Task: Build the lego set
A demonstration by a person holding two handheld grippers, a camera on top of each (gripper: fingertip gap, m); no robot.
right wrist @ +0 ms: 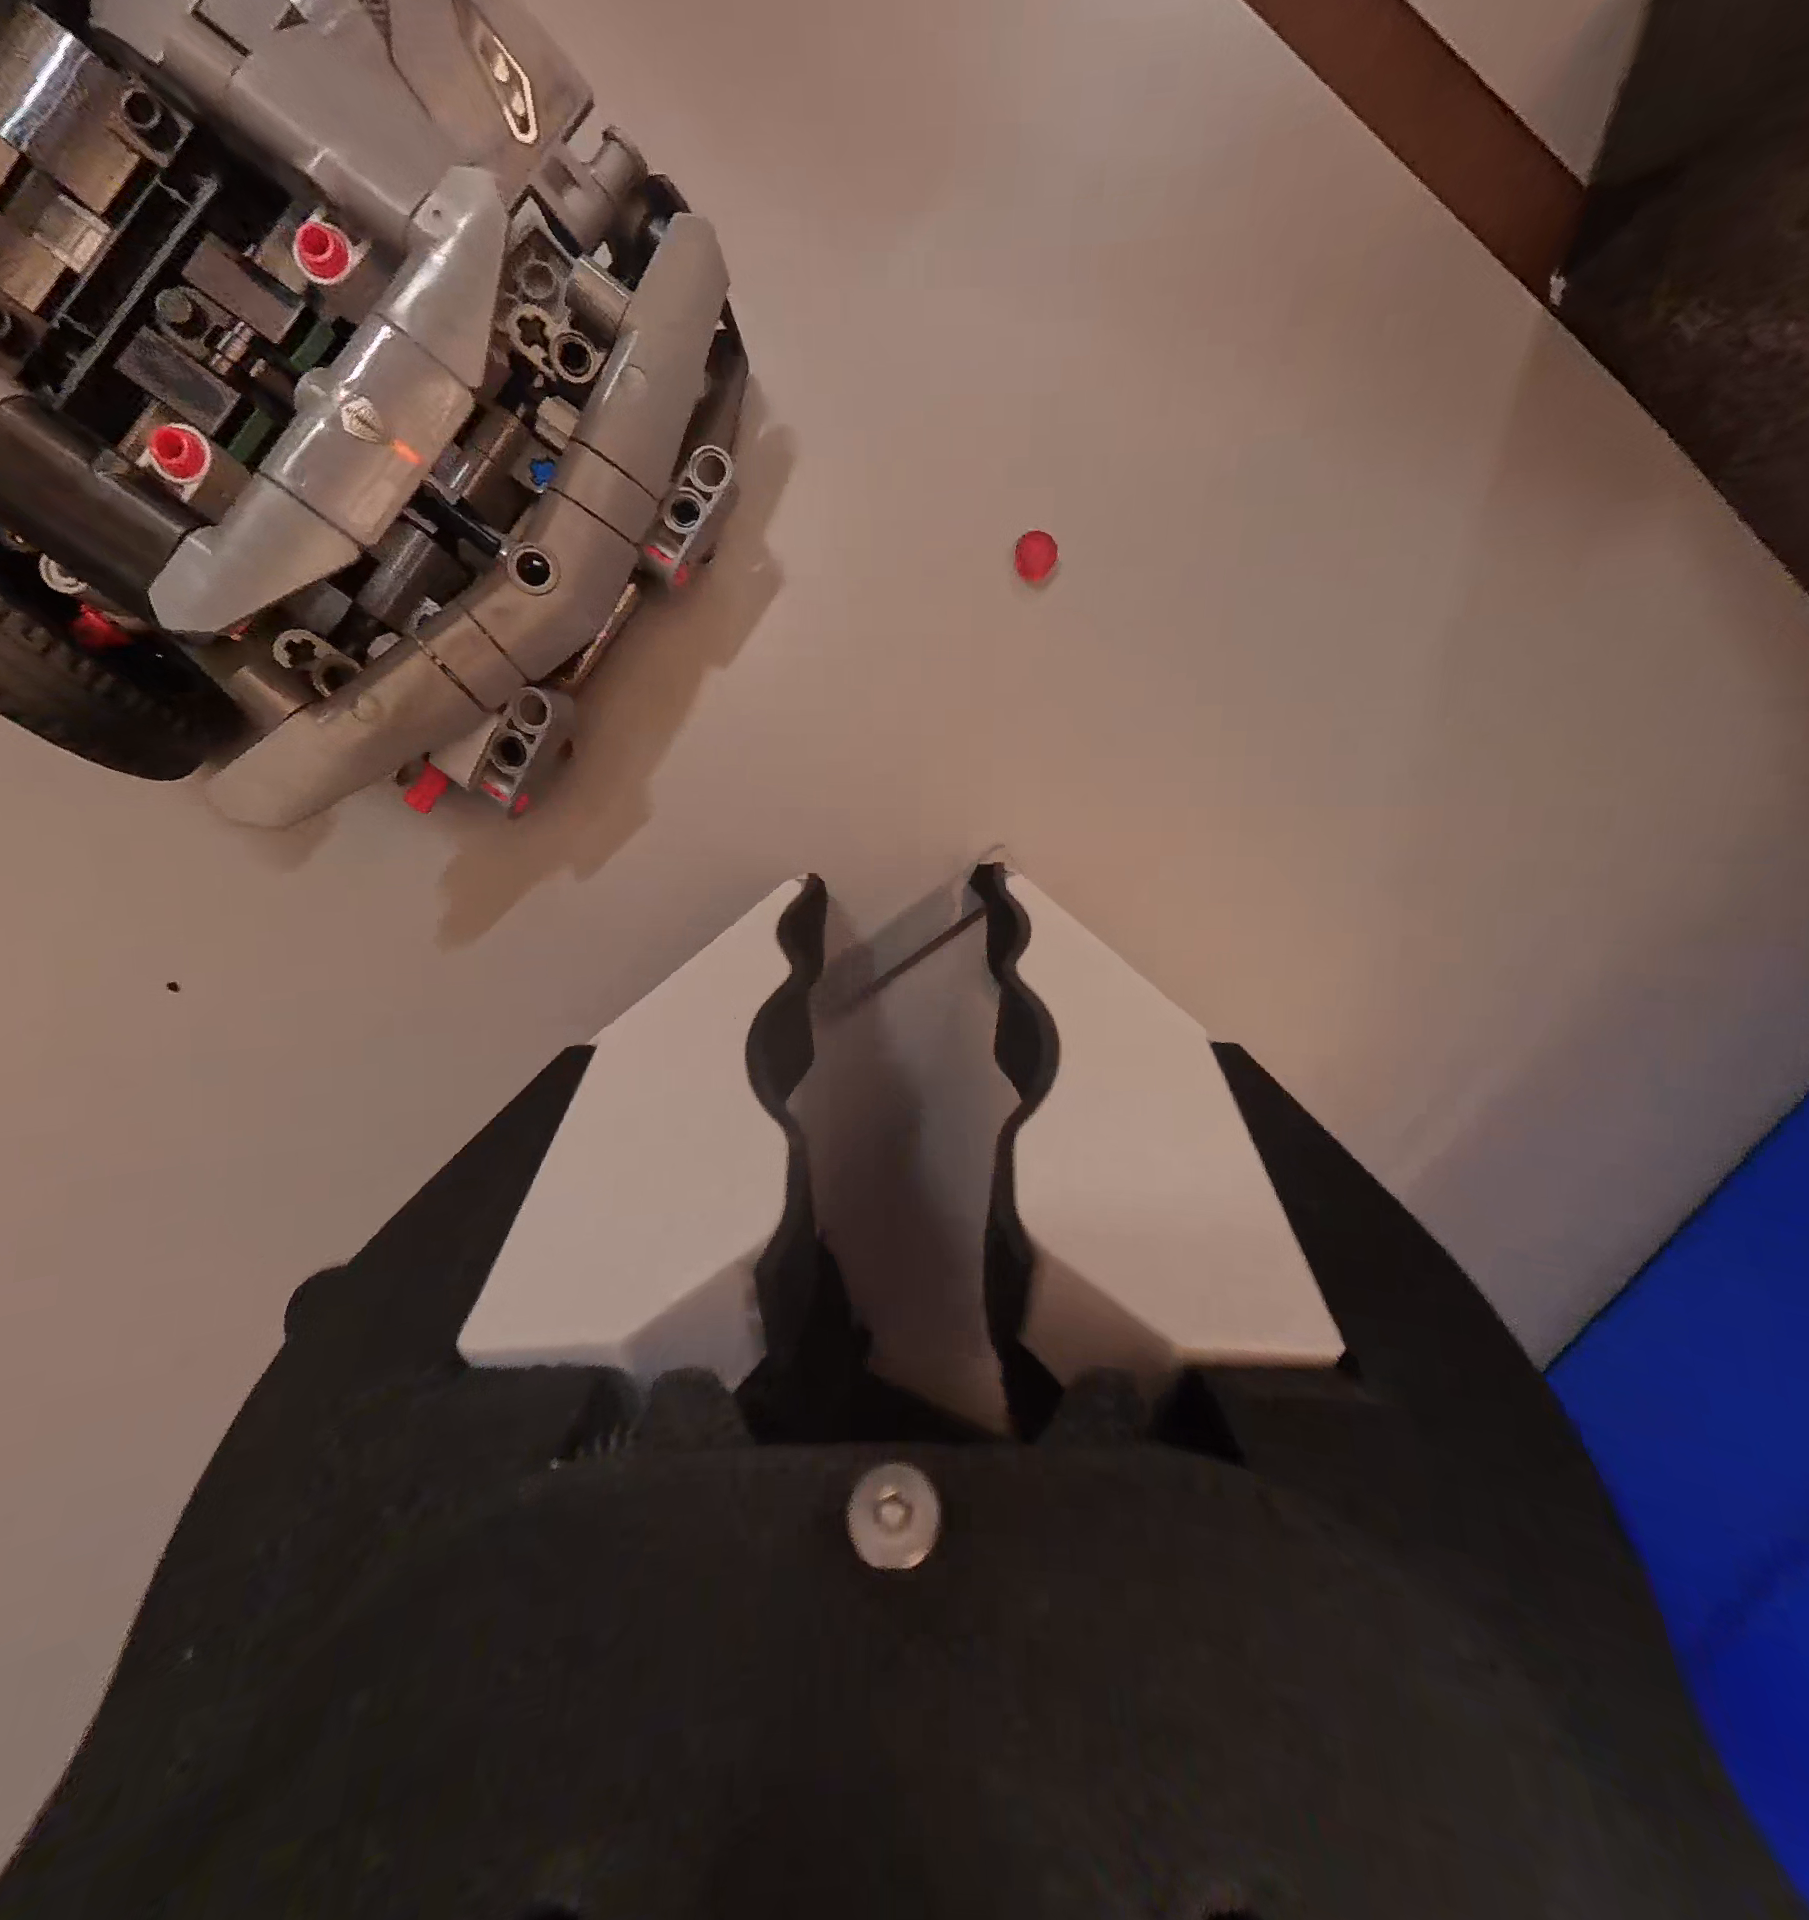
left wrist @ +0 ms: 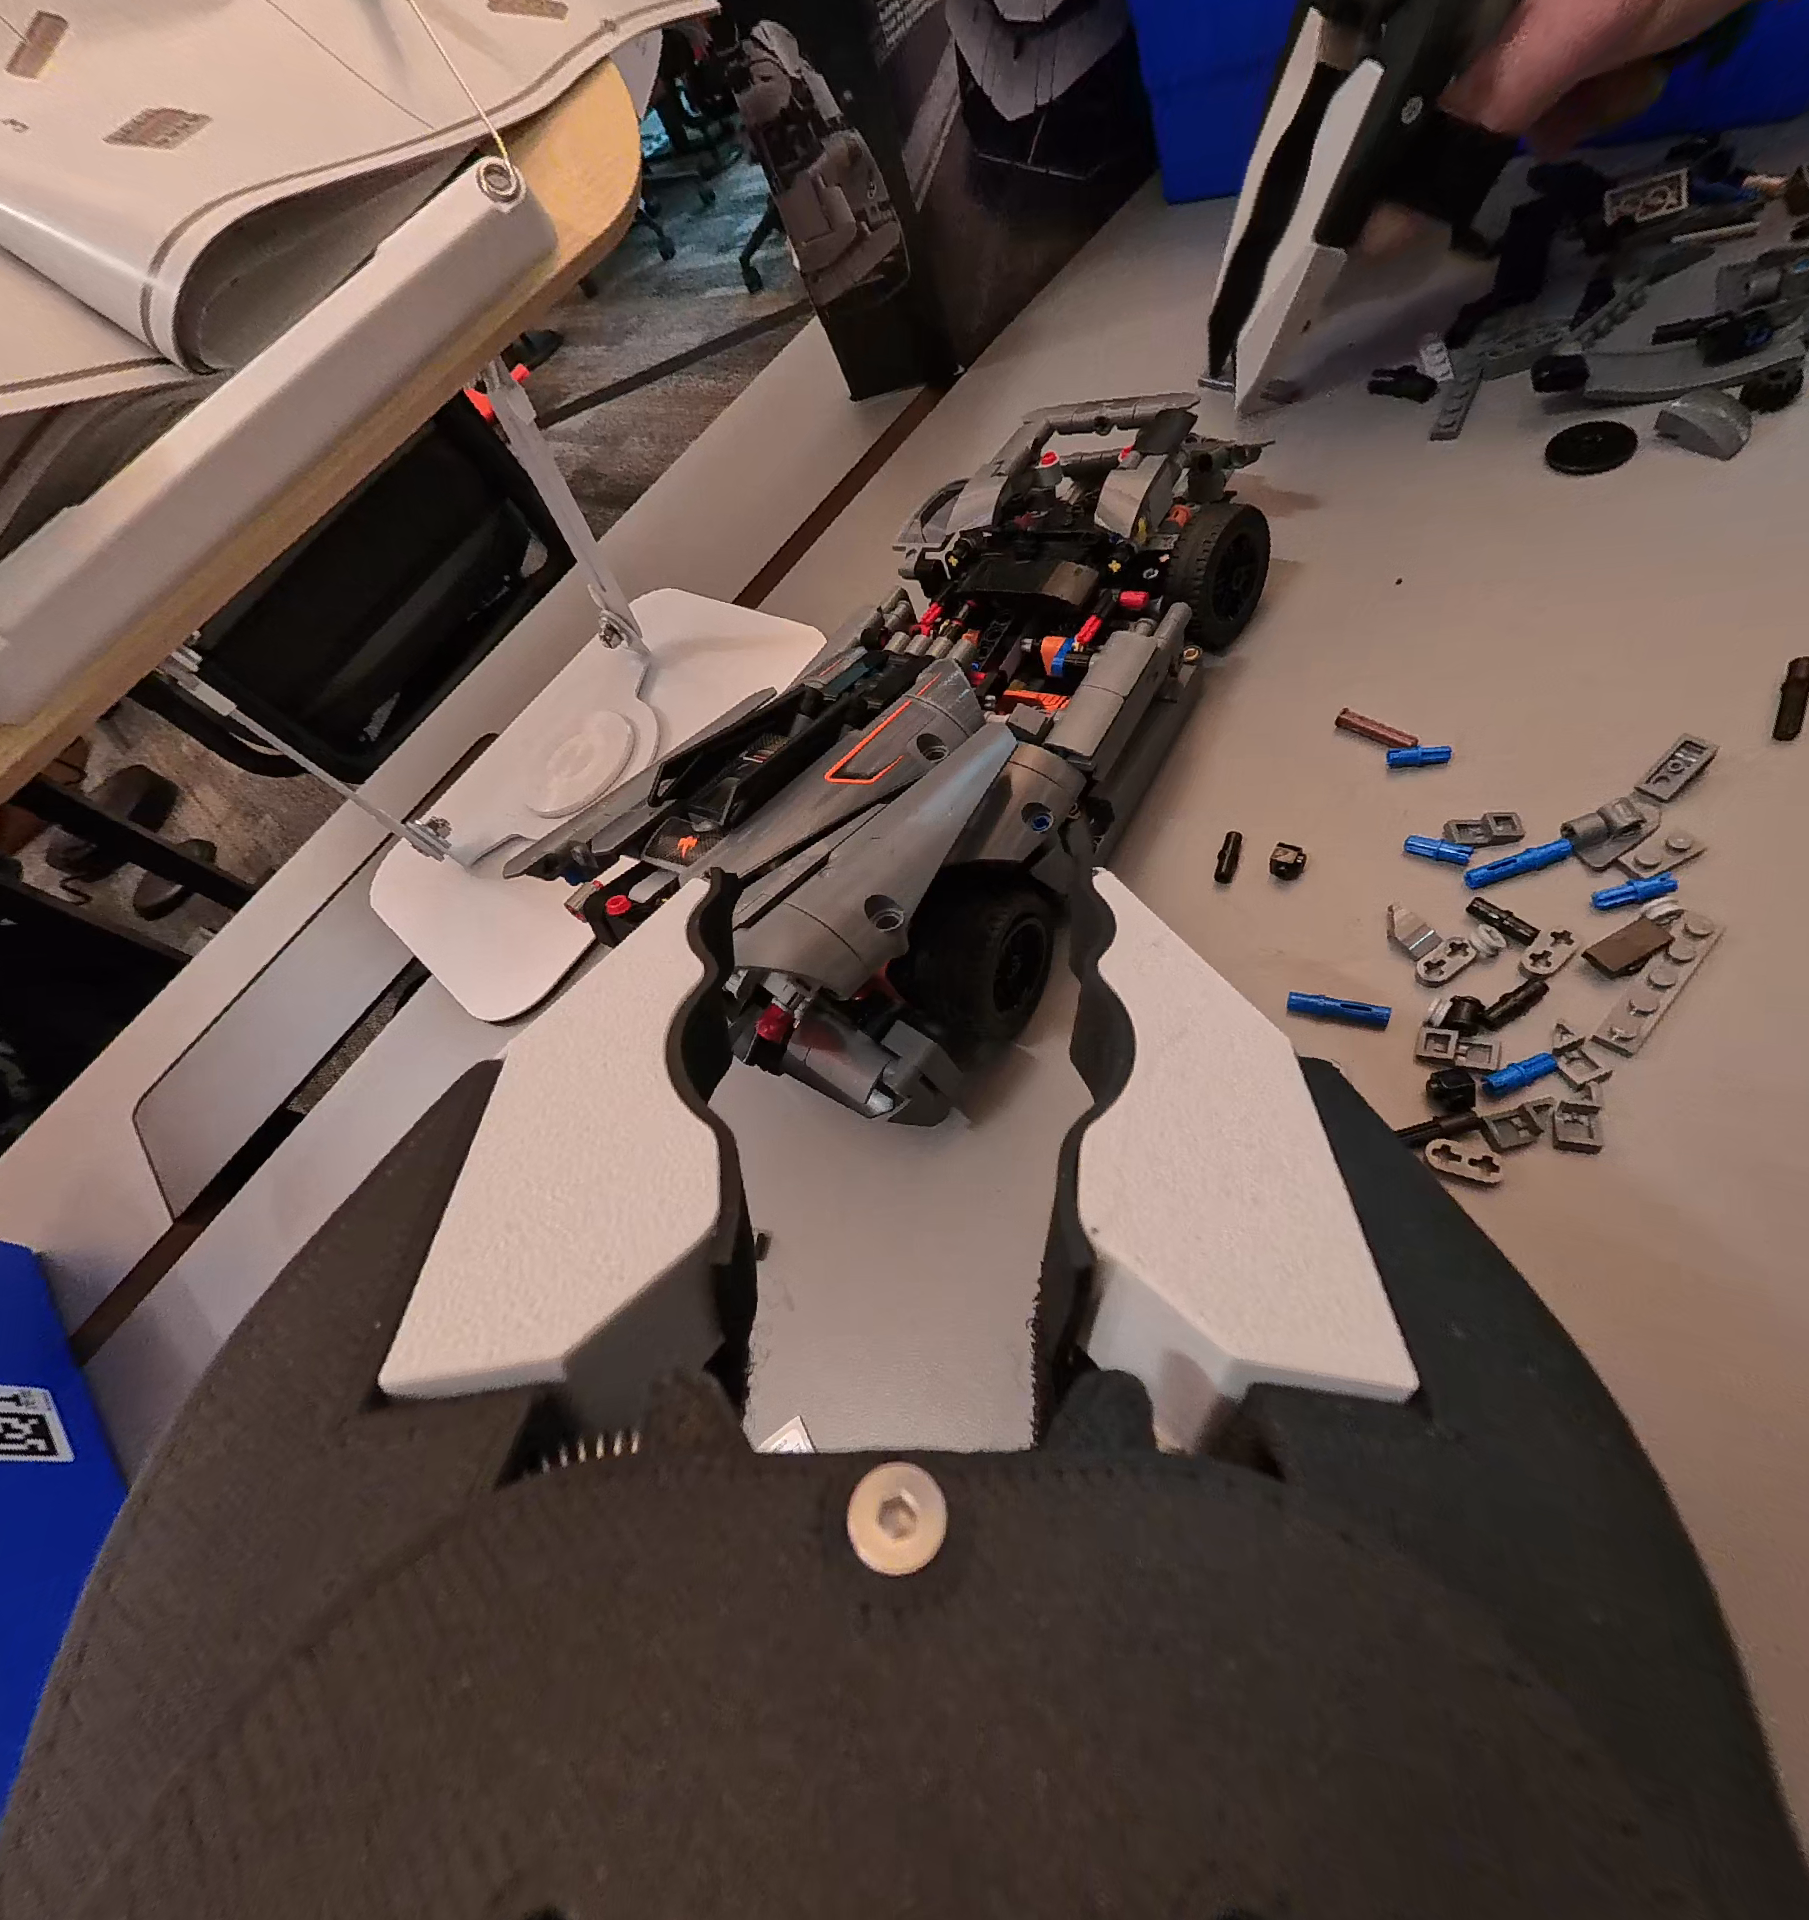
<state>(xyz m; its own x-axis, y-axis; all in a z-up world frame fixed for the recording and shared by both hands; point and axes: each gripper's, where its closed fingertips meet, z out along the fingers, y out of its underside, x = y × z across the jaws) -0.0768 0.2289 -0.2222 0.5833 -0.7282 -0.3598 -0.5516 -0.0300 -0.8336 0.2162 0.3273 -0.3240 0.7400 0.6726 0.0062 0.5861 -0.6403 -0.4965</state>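
A partly built grey and black lego car (left wrist: 993, 727) with red and orange details lies on the pale table (left wrist: 1502, 623). My left gripper (left wrist: 905, 904) is open and empty, its white fingers (left wrist: 609, 1122) on either side of the car's near end and near wheel. My right gripper (left wrist: 1232, 374), held by a hand, hovers just beyond the car's far end. In the right wrist view the right gripper (right wrist: 900, 883) is open with a narrow gap, tips close to the table (right wrist: 1295, 831). The car's end (right wrist: 360, 436) is at upper left. A small red round piece (right wrist: 1037, 553) lies ahead.
Loose blue pins and grey plates (left wrist: 1544, 935) are scattered right of the car. A pile of parts (left wrist: 1710, 301) lies at the far right. A white stand (left wrist: 588, 790) with a booklet (left wrist: 204, 156) is left, a dark box (left wrist: 879, 156) behind. Blue bins (left wrist: 6, 1507) (right wrist: 1731, 1351) sit at the edges. The gap from one gripper's tips to the other's is roughly 35 cm. From the right gripper's tips to the small red round piece (right wrist: 1037, 553) is close to 6 cm.
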